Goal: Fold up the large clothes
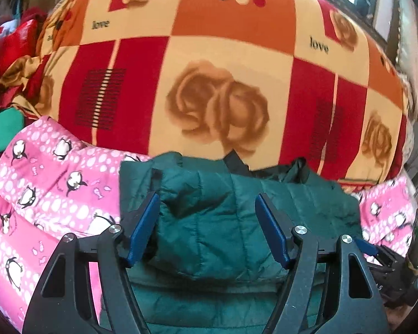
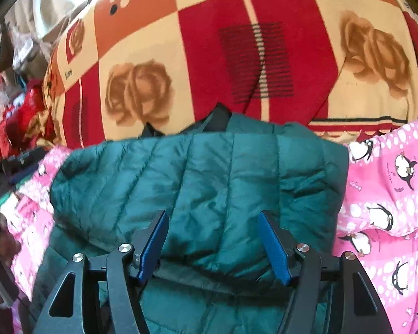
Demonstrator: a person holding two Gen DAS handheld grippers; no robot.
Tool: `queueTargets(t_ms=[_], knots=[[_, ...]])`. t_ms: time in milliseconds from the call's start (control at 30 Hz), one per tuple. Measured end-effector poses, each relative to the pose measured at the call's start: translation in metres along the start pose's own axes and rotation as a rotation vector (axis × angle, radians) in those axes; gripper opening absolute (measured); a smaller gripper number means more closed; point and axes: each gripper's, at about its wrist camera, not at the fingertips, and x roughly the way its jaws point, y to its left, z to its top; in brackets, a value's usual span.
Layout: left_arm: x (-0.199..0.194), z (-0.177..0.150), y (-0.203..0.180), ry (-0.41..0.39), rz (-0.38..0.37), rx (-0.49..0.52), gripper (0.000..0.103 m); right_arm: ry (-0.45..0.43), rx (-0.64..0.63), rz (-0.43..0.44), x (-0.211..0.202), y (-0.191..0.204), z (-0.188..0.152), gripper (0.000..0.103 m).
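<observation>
A dark green quilted puffer jacket (image 1: 223, 203) lies folded on a pink penguin-print quilt (image 1: 50, 183). In the left wrist view my left gripper (image 1: 207, 197) hangs just over the jacket's left part. It is open: its blue pads (image 1: 142, 231) stand wide apart and press on nothing. In the right wrist view the same jacket (image 2: 197, 172) fills the middle, with a dark collar piece (image 2: 218, 118) at its far edge. My right gripper (image 2: 213, 214) is open above the jacket, its pads (image 2: 274, 247) clear of the fabric.
Beyond the jacket spreads a red, orange and cream blanket (image 1: 225, 64) with roses and "love" print. Red and green cloth is heaped at the far left (image 1: 11, 55). The other gripper shows at the left edge of the right wrist view (image 2: 14, 167), with a hand below it.
</observation>
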Motion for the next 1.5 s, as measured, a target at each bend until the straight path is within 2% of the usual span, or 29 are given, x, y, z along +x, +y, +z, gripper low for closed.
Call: queueTargets(t_ms=[233,400,500,600,733,867,1033,1167,1333,1500], knots=[[0.051,-0.029,-0.001,0.144,0.098,0.04,0.071,0.038,-0.013,-0.014,0.026,-0.006,-0.019,0.064],[0.054,-0.034,-0.002,0.137,0.106,0.048,0.071,0.042,0.005,0.006,0.014,-0.009,-0.014,0.064],[0.055,-0.034,-0.001,0.139,0.102,0.047,0.071,-0.023,0.055,0.029,-0.005,-0.017,-0.007,0.064],[0.057,-0.035,-0.001,0.138,0.1,0.042,0.071,-0.052,0.069,0.007,-0.012,-0.025,0.001,0.064],[0.058,-0.035,-0.001,0.136,0.1,0.041,0.071,-0.03,0.094,-0.041,-0.001,-0.037,0.001,0.064],[0.061,-0.037,-0.003,0.137,0.097,0.049,0.072,-0.018,0.1,-0.049,0.013,-0.044,-0.008,0.064],[0.066,-0.04,-0.008,0.137,0.101,0.068,0.078,0.017,0.096,-0.049,0.025,-0.047,-0.008,0.064],[0.068,-0.039,-0.009,0.14,0.104,0.071,0.078,0.019,0.093,-0.055,0.019,-0.045,-0.005,0.064],[0.069,-0.039,-0.007,0.139,0.096,0.069,0.078,-0.049,0.124,-0.037,-0.011,-0.051,-0.006,0.064],[0.07,-0.041,-0.007,0.133,0.102,0.073,0.078,0.01,0.104,-0.121,-0.002,-0.056,-0.01,0.064]])
